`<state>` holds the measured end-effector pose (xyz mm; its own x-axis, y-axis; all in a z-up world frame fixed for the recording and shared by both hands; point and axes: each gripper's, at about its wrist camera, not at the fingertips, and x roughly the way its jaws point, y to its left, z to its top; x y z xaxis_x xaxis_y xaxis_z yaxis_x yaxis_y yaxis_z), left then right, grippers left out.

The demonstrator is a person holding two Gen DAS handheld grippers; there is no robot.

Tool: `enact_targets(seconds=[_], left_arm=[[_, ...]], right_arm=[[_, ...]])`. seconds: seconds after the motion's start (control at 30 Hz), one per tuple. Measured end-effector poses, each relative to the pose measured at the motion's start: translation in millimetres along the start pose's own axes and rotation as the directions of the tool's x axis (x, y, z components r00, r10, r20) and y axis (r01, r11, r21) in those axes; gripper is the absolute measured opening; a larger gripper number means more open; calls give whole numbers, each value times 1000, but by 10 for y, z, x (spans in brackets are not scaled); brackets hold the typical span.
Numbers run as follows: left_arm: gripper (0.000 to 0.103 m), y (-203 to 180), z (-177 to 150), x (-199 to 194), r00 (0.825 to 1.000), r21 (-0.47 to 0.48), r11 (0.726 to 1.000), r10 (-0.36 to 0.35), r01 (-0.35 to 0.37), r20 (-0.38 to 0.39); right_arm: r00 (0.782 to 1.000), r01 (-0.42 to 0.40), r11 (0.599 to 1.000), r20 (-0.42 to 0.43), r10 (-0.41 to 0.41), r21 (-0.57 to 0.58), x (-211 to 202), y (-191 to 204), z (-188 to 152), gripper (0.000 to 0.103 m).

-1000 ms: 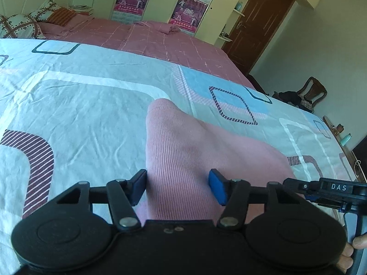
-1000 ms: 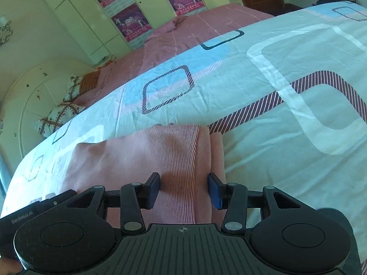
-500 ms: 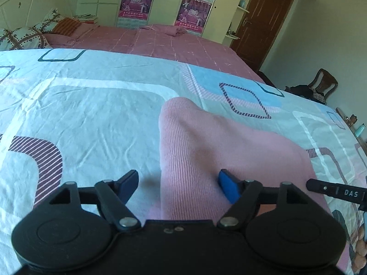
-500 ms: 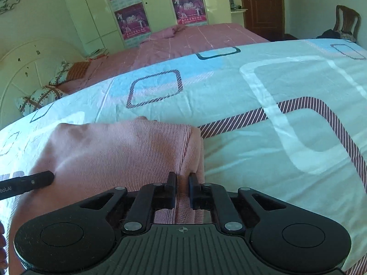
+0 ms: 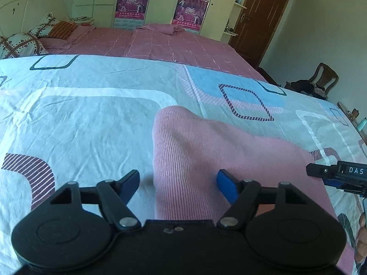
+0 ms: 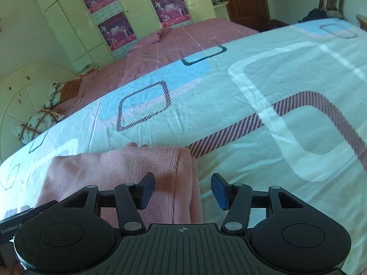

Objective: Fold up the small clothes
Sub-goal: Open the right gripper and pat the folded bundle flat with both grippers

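Observation:
A pink ribbed garment (image 5: 201, 153) lies folded on the patterned bed sheet (image 5: 80, 119). My left gripper (image 5: 177, 184) is open, its jaws straddling the garment's left edge just above the cloth. In the right wrist view the same garment (image 6: 128, 167) lies with its folded right edge between the jaws of my right gripper (image 6: 182, 189), which is open and holds nothing. The right gripper's tip also shows at the right edge of the left wrist view (image 5: 339, 175).
The sheet (image 6: 286, 105) spreads wide to the right and ahead. A second bed with a pink cover (image 5: 149, 45) stands behind. Pillows (image 5: 20, 43) lie at far left. A wooden chair with clothes (image 5: 318, 84) and a brown door (image 5: 259, 18) are at the right.
My right gripper was shut on the garment's right edge half a second ago and has now opened and let it go. My left gripper opened wider over the second.

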<state>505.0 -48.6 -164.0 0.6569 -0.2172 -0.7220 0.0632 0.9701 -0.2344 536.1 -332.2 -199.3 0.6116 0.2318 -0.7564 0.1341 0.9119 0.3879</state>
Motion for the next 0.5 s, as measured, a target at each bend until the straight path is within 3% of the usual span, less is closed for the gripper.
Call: enact_targets(seconds=[0.07,0.1,0.13,0.23,0.33,0.4,0.47,0.5], left_arm=[[47,0,14,36,1000,-9,1000,-21,21,0],[43,-15,11,37,1000,-2,1000,-14,14,9],[42,-27,2,36,1000,8,1000,-12,12,17],[42,-6,-30,37,1000,3,1000,-17,17,18],[49,-22,-43,-85,1000,14,1000,-5,5,20],[77,-37,-96,-202,999,41,999,22,-23,34],[79,-13,-185,-324,999,47,999,18,-20,42],[79,13,-236,-382,999,37,999,3,-4,42]], right_arm=[[1000,24,1000,18,-24,-1,53,13,27,49],[999,28,1000,18,-28,-12,81,26,39,27],[1000,28,999,4,-28,-24,122,38,48,18],[998,69,992,8,-69,-101,188,88,-1,18],[998,67,992,11,-66,-108,148,80,6,19],[998,56,993,24,-54,-107,30,62,-1,19],[999,26,994,26,-24,-108,-133,48,-36,24],[1000,15,994,26,-12,-109,-208,35,-68,33]])
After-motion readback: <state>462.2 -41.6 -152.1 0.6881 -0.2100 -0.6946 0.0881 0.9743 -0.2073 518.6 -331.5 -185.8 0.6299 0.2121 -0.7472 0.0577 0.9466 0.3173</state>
